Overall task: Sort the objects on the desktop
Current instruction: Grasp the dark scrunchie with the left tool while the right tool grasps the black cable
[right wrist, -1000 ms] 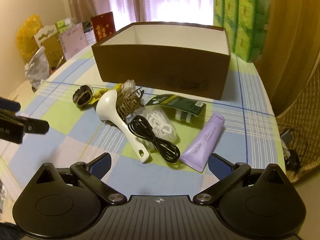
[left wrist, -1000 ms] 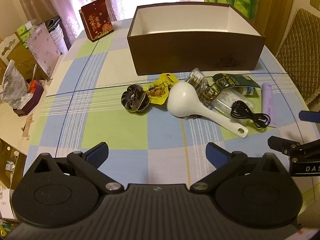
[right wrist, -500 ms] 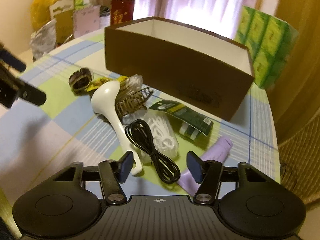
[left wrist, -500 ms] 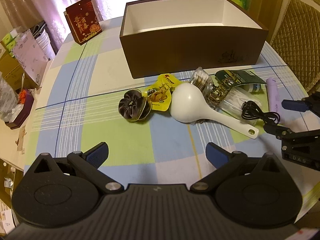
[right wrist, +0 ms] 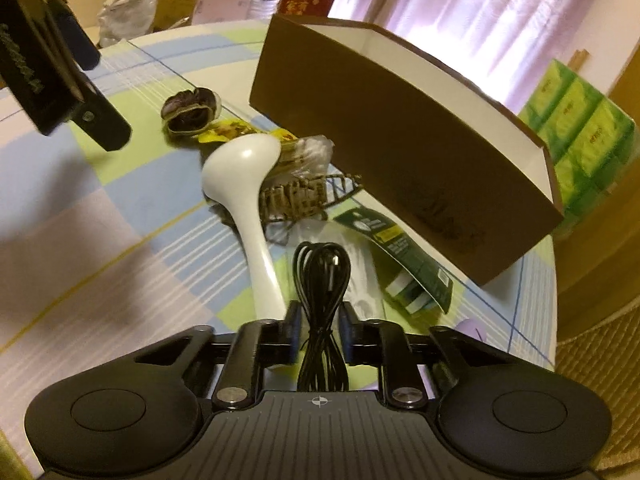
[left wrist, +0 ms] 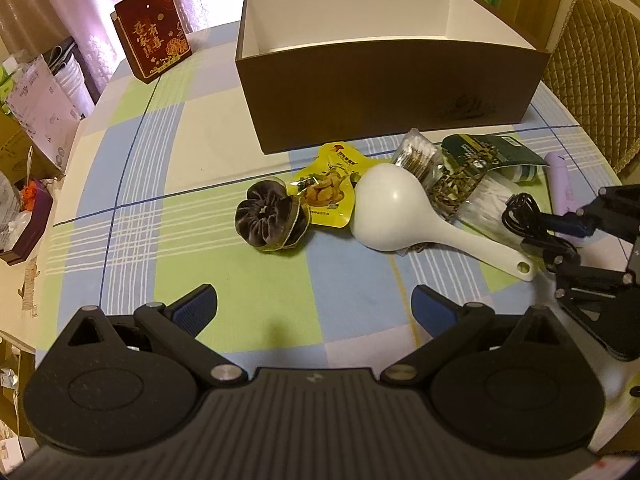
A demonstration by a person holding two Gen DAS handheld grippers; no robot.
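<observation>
Left wrist view, far left: a red card [left wrist: 152, 30] stands upper left on the checked cloth [left wrist: 192, 152]. The left gripper [left wrist: 314, 304] hangs low at centre, jaws spread wide, nothing between them. Upper centre sits the brown box [left wrist: 384, 80], open. In front of it, a row: dark scrunchie [left wrist: 270, 220], then the yellow snack pack [left wrist: 330, 188] touching it, white spoon [left wrist: 394, 214] lying across the pile, swab packet [left wrist: 418, 154], green packet [left wrist: 492, 152], purple tube [left wrist: 562, 176]. At the right edge the right gripper [left wrist: 550, 236] is down on the black cable [left wrist: 524, 218], jaws pinching the bundle; its own view shows the cable [right wrist: 322, 276] clamped between the pads, beside the spoon handle [right wrist: 260, 264]
</observation>
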